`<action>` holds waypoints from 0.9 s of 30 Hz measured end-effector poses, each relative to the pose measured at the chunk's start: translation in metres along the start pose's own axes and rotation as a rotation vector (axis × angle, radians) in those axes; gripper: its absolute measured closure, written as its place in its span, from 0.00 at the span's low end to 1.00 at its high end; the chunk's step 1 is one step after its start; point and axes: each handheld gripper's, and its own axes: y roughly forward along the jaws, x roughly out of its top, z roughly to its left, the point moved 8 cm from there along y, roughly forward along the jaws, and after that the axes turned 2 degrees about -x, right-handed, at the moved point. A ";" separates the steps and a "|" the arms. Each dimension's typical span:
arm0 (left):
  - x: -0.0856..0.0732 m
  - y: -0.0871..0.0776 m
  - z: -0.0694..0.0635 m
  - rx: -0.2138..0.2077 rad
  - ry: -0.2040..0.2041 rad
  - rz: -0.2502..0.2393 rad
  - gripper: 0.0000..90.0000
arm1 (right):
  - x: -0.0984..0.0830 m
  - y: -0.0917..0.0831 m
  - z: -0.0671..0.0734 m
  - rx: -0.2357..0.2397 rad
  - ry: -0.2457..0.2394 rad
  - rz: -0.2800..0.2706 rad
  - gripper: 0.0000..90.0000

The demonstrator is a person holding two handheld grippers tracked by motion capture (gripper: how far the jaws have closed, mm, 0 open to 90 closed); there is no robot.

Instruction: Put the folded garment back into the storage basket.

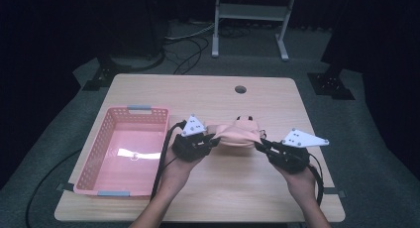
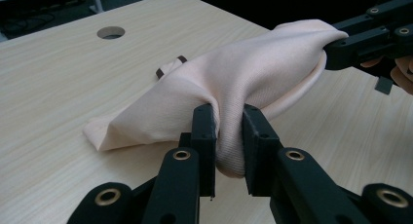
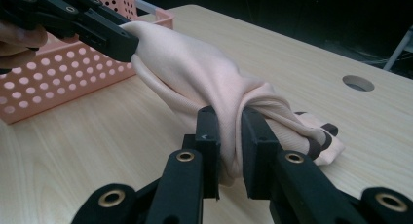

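Both grippers pinching the peach garment [image 1: 236, 134], stretching between left gripper [image 1: 214, 140] and right gripper [image 1: 258, 145]; pink basket [image 1: 101, 148] sitting beyond left gripper, nearer it.

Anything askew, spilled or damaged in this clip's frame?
Nothing stands out. The peach cloth is bunched, pinched at each end by the left gripper and right gripper, with one end trailing on the table. The pink basket sits upright beside them.

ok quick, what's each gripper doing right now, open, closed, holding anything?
Left gripper: closed, fingers pinching one end of the pink cloth.
Right gripper: closed, fingers pinching the other end of the same cloth.
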 end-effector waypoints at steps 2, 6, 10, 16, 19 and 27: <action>0.004 0.000 0.003 0.003 0.000 -0.001 0.87 | 0.003 0.001 -0.001 -0.003 -0.001 -0.004 0.89; 0.011 0.000 0.007 0.008 0.013 0.001 0.87 | 0.008 0.003 -0.003 -0.010 0.002 -0.015 0.89; 0.017 -0.001 0.012 0.004 0.013 -0.003 0.87 | 0.014 0.005 -0.006 -0.016 0.002 -0.021 0.89; 0.025 -0.004 0.026 0.023 0.018 0.013 0.87 | 0.025 0.015 -0.007 -0.013 0.000 -0.022 0.89; 0.026 -0.006 0.036 0.028 0.015 0.021 0.87 | 0.028 0.023 -0.006 -0.010 -0.001 -0.023 0.89; 0.028 -0.013 0.057 0.047 0.007 0.045 0.87 | 0.035 0.043 -0.002 0.008 0.014 -0.035 0.89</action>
